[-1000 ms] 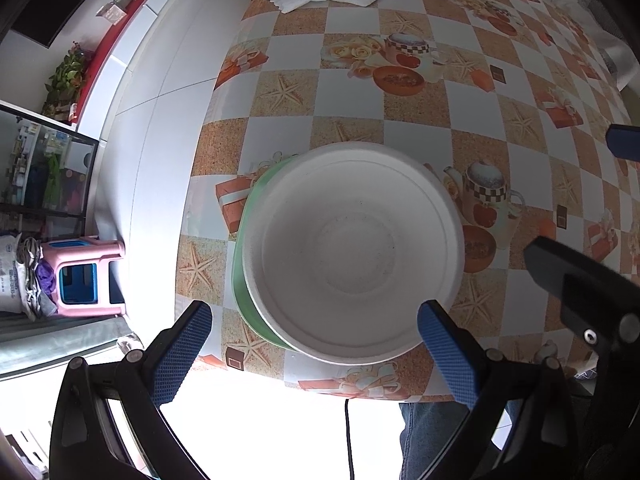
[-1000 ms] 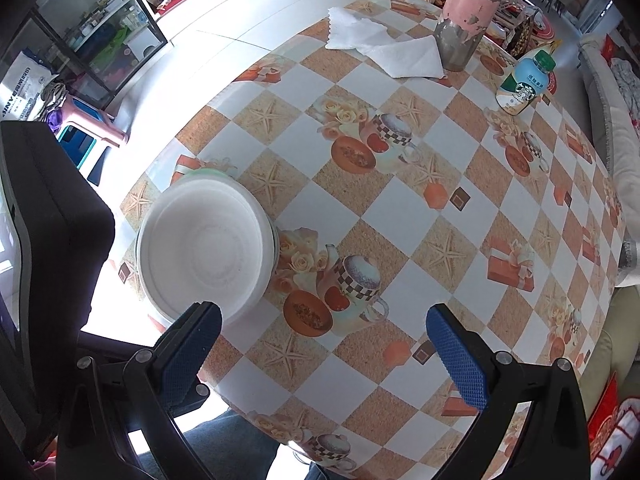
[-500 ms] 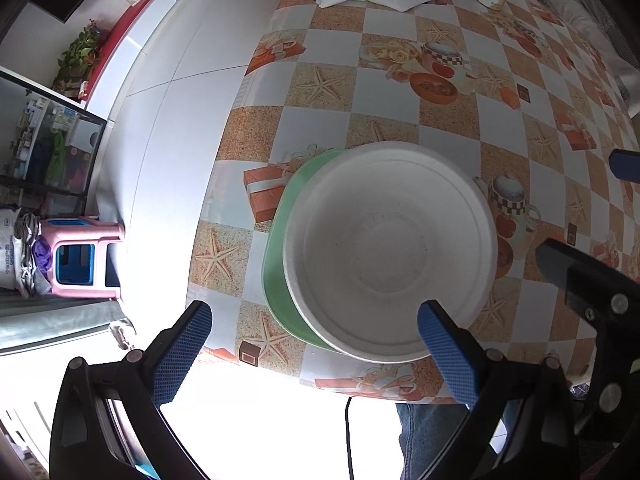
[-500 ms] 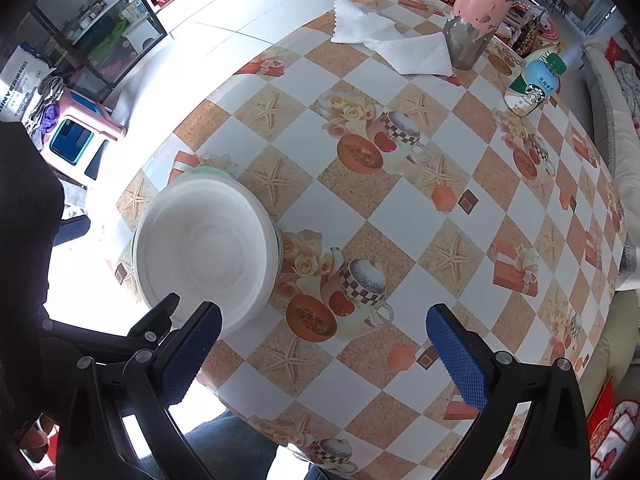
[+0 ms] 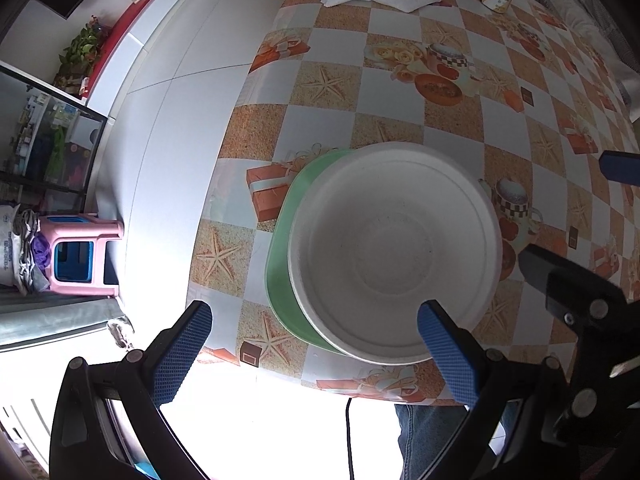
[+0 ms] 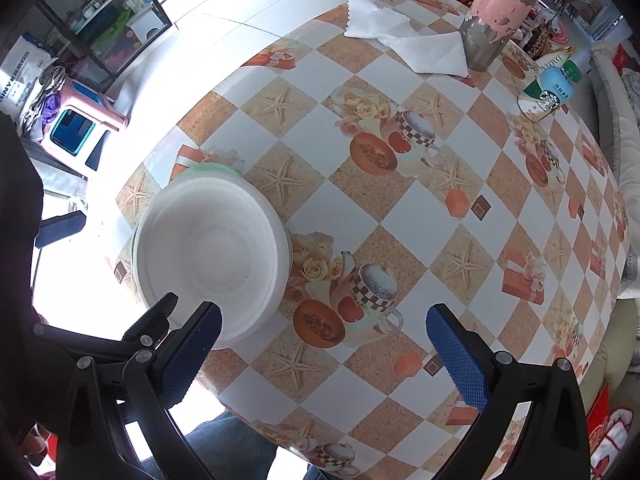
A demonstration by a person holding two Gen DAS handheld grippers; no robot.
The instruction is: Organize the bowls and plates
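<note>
Matt white foam bowl point(image 5: 394, 252), glossy printed tablecloth point(image 5: 400, 92), crumpled paper napkin point(image 6: 404, 38).

Two overhead views sharing bowl point(image 5: 394, 252)

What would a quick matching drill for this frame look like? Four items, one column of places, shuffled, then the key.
Items:
1. white bowl
2. green plate
3. white napkin
4. Starbucks bottle

Places:
A. far right of the table, beyond the napkin
B. under the bowl, near table edge
C. stacked on the plate
D. spread flat at the far end, beside the pink tumbler

Pairs: 1-C, 2-B, 3-D, 4-A
</note>
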